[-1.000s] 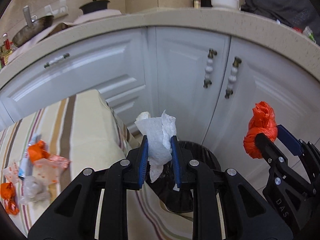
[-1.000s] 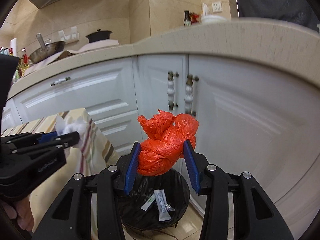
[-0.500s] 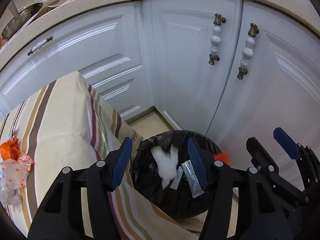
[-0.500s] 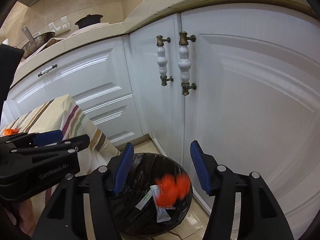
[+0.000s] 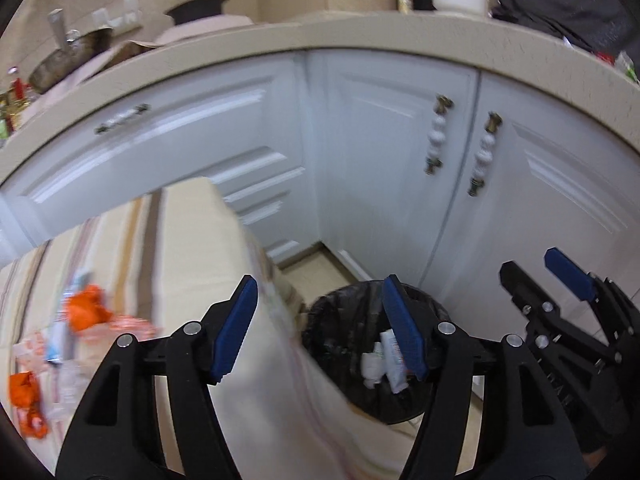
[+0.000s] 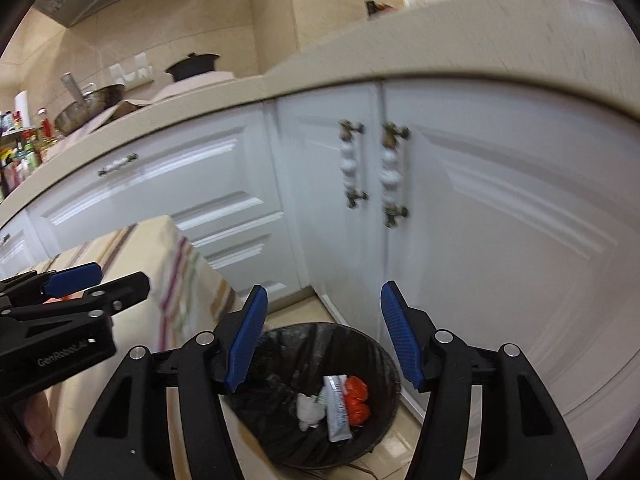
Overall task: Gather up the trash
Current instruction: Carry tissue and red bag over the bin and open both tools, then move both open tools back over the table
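— Both cameras are sitting higher than half a second ago, aren't they? Worktop (image 5: 400, 36) and pots are showing again, and the orange bag is no longer falling.

— Yes. That orange bag (image 6: 356, 400) is lying in the bin (image 6: 372, 344) now, against the far side, touching a white tube (image 6: 338, 408). A crumpled tissue (image 6: 308, 410) is lying just beside the tube on the other side.

— And the grippers?

— The left gripper (image 5: 320, 328) is hanging with its blue fingers (image 5: 234, 328) spread wide and nothing between them — it is hovering over the table's corner and the bin's near rim. The right gripper (image 6: 324, 336) is likewise gaping, empty, right above the bin.

— Anything waiting on the table?

— Blurred wrappers (image 5: 86, 314) are lying on the striped cloth (image 5: 192, 248) toward its left edge — orange scraps, something pale and clear. I cannot tell them apart more finely.

— Where is the bin standing?

— On the floor, in front of the white cabinet doors (image 6: 500, 240), just beside the table's corner.
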Available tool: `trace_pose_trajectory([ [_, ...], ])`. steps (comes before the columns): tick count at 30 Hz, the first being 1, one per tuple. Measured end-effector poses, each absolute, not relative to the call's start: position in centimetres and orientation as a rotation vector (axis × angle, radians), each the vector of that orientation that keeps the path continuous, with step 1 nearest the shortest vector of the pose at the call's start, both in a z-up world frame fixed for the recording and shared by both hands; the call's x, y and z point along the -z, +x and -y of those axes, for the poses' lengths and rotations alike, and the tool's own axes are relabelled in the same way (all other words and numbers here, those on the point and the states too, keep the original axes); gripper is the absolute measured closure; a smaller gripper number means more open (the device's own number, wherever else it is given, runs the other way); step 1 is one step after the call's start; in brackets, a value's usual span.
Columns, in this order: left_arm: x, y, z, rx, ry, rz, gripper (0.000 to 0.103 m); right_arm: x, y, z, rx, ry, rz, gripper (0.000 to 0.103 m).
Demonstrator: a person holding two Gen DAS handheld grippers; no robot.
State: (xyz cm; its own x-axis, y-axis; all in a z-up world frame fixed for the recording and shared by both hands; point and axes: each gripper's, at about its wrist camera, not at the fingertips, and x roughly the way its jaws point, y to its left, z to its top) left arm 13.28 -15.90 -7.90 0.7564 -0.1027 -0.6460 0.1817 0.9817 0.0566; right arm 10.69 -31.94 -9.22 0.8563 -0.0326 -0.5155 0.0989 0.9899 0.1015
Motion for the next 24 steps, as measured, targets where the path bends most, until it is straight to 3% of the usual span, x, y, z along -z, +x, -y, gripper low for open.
trace_pose_trajectory([
  [12, 4.7, 7.5, 1.5, -0.111, 0.074, -0.655, 0.040, 5.8, 9.0, 22.0, -0.088, 0.076, -0.501, 0.044],
  [24, 5.3, 2.3, -10.1, -0.353, 0.000, -0.654, 0.040, 3.8, 7.1, 12.3, -0.244, 0.000, -0.467, 0.044],
])
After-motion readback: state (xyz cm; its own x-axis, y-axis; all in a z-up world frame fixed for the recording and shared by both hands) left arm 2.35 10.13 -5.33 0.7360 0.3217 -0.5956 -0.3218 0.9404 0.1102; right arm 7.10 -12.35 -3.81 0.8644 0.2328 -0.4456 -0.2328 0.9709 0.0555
